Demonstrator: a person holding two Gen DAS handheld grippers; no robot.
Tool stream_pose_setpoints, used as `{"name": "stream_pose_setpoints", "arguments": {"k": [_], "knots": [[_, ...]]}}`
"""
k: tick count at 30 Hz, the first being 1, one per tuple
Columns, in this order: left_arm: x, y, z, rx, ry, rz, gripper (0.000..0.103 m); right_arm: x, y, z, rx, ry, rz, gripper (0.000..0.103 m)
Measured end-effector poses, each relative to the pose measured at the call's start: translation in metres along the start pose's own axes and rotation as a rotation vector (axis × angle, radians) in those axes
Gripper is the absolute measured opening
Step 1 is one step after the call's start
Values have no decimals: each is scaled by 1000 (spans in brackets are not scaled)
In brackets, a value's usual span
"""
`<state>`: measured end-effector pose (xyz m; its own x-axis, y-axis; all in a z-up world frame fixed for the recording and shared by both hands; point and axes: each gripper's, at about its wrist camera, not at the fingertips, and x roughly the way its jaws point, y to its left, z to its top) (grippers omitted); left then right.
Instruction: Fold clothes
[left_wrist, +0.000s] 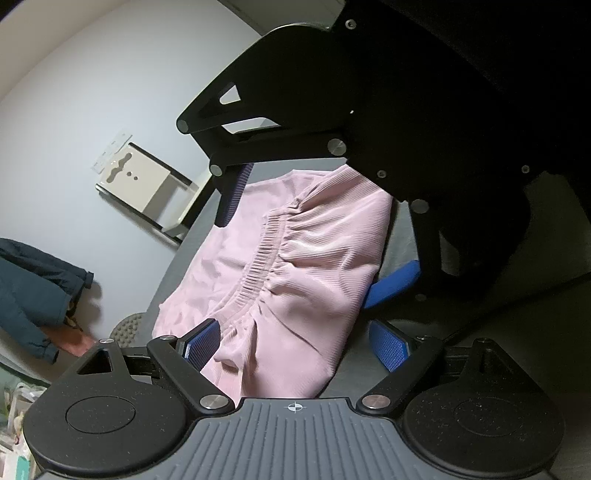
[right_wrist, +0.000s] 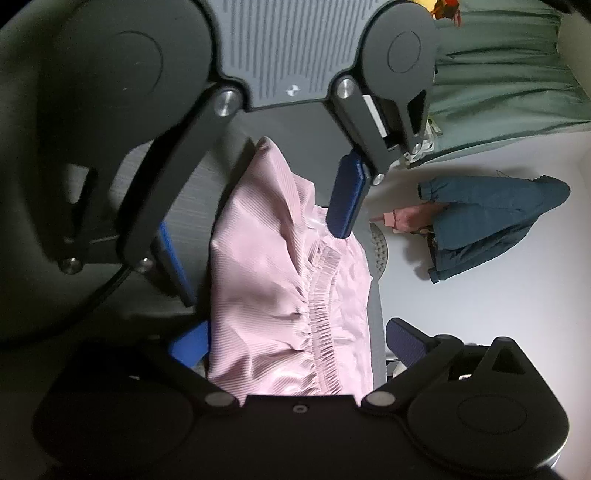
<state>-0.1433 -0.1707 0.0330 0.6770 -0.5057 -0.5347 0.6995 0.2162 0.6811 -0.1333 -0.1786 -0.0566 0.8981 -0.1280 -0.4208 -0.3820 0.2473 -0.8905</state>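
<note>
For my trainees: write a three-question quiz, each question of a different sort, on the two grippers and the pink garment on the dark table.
1. True or false: the left gripper has its blue pads spread wide apart, one either side of the pink garment.
2. The gathered elastic band belongs to: A the pink garment, B the dark blue jacket, C the table.
3. Fill in: the right gripper faces the left gripper with its jaws ____.

Key: 1 true; 2 A; 3 open.
</note>
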Motion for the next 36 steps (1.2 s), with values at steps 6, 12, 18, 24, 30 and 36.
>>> {"name": "stream_pose_setpoints", "arguments": {"k": [6,12,18,24,30,36], "knots": [[1,-1,-1,9,6,-3,88,-3,3,1,-18,-9,5,95],[0,1,-2,1,8,-2,88,-6,4,3,-36,0,35,90],[-2,6,-1,-13,-1,5,88,2,-2,5,-10,8,49,90],[-2,5,1,-15,-12,-10,88,2,1,7,4,2,42,88],[-4,4,0,-4,-3,-22,88,1,6,7,-31,-17,17,84],[-12,17,-10,-43,9,-5,88,1,9,7,-53,-5,36,58]]}}
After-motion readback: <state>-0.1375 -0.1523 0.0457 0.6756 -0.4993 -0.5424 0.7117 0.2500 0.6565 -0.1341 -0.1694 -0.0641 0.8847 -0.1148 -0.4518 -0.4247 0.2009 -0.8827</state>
